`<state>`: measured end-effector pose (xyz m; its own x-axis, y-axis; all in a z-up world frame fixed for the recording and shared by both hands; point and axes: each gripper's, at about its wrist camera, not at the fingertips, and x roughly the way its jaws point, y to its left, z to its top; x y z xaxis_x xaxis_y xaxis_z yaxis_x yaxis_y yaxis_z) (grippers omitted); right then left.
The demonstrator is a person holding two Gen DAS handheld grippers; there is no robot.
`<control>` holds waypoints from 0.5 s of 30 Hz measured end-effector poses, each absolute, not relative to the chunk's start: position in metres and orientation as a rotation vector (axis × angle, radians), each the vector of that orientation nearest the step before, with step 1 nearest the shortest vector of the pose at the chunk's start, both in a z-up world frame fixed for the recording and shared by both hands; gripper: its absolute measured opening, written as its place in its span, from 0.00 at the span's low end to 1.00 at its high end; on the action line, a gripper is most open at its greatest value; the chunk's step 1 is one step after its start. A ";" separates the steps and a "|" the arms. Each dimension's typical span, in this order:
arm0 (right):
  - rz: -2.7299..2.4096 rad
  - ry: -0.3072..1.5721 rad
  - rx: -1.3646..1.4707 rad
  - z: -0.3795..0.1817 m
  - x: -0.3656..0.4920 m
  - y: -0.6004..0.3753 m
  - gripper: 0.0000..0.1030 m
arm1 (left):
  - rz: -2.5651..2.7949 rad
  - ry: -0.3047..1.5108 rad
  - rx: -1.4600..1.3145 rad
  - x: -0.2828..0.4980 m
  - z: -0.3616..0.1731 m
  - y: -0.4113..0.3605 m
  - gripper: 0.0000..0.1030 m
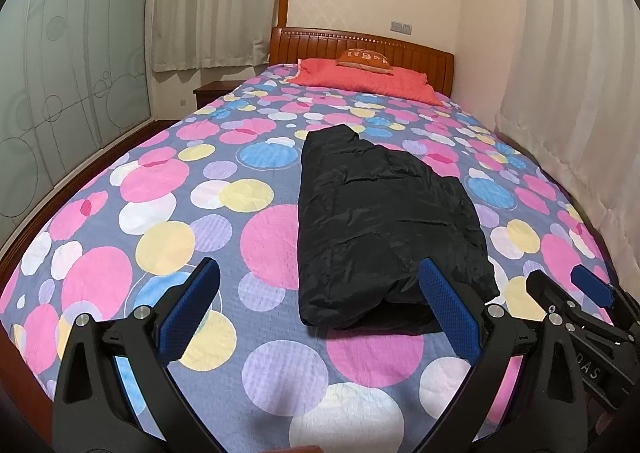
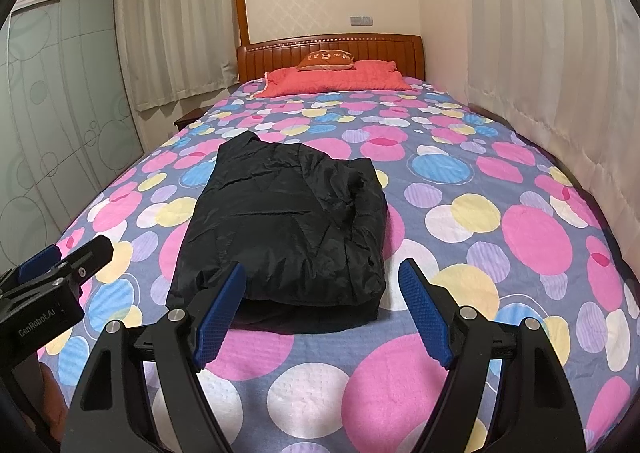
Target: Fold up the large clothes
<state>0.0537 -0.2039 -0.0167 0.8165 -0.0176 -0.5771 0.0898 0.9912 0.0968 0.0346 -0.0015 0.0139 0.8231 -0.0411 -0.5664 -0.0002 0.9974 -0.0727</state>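
A black padded jacket lies folded into a thick oblong bundle on the bed, lengthwise toward the headboard. My left gripper hovers open just short of the bundle's near end, with nothing between its blue pads. My right gripper is open too, over the bundle's near right corner, and holds nothing. Each gripper shows at the edge of the other's view: the right gripper and the left gripper.
The bed has a cover printed with pink, yellow, blue and white circles. A red pillow with a small orange cushion lies against the wooden headboard. Curtains hang along the right side; a glass wardrobe stands left.
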 end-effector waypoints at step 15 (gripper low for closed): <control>-0.052 0.621 0.120 -0.019 0.055 -0.201 0.75 | -0.005 0.643 -0.066 0.040 0.005 -0.001 0.98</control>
